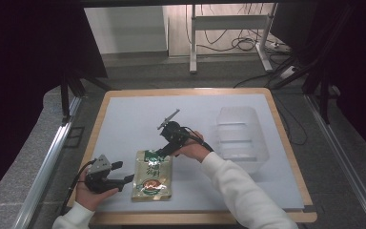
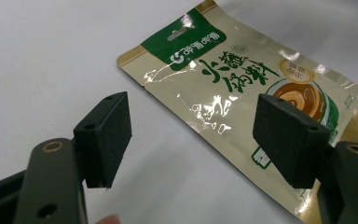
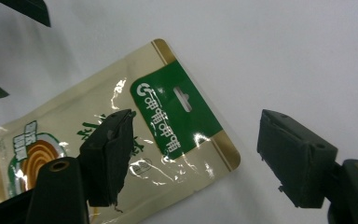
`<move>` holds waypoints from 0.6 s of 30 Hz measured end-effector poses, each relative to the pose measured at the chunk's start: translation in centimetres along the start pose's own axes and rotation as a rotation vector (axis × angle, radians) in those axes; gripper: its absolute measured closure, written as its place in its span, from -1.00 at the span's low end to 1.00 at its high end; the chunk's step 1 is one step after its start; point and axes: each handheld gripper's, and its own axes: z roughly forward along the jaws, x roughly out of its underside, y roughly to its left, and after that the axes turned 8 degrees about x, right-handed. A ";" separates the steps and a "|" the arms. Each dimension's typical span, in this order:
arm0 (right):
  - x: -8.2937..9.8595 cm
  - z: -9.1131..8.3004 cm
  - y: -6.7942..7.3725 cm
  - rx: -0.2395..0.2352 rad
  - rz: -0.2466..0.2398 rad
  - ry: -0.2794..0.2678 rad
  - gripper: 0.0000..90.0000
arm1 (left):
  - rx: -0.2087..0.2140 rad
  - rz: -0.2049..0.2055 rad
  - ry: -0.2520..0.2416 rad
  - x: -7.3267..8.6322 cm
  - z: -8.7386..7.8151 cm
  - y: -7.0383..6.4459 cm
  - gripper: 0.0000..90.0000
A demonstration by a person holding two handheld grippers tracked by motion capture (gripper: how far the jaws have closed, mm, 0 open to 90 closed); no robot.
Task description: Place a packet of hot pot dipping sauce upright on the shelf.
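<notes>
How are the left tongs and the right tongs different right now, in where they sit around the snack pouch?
The left tongs sit beside the pouch's lower left edge, near the table's front, while the right tongs hover at the pouch's top, green-header end. The left tongs lie low and roughly level; the right tongs angle downward from farther up the table. Both are open, holding nothing.

The person's left hand (image 1: 88,193) sits low and close to the body, wrapped around the left tool (image 1: 119,175), which points off to the right with its jaws spread wide and nothing between them. The right arm (image 1: 238,186), in a white sleeve, reaches forward and across toward the middle. The right hand (image 1: 193,148) grips the right tool (image 1: 164,152), angled downward and back toward the person, its jaws parted wide and empty.
</notes>
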 end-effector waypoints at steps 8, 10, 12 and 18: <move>-0.2 1.7 -1.1 -0.021 0.035 0.049 -0.30 | 0.003 -0.001 -0.006 0.0 -0.1 0.0 -0.39; -0.2 1.9 -1.3 -0.021 0.041 0.057 -0.29 | 0.004 -0.001 -0.005 0.0 -0.1 0.0 -0.39; -0.1 2.1 -1.4 -0.025 0.049 0.070 -0.29 | 0.004 -0.001 -0.005 0.0 -0.1 0.0 -0.39; 0.1 2.7 -1.7 -0.039 0.057 0.094 -0.21 | 0.006 0.000 -0.005 0.0 -0.1 0.0 -0.39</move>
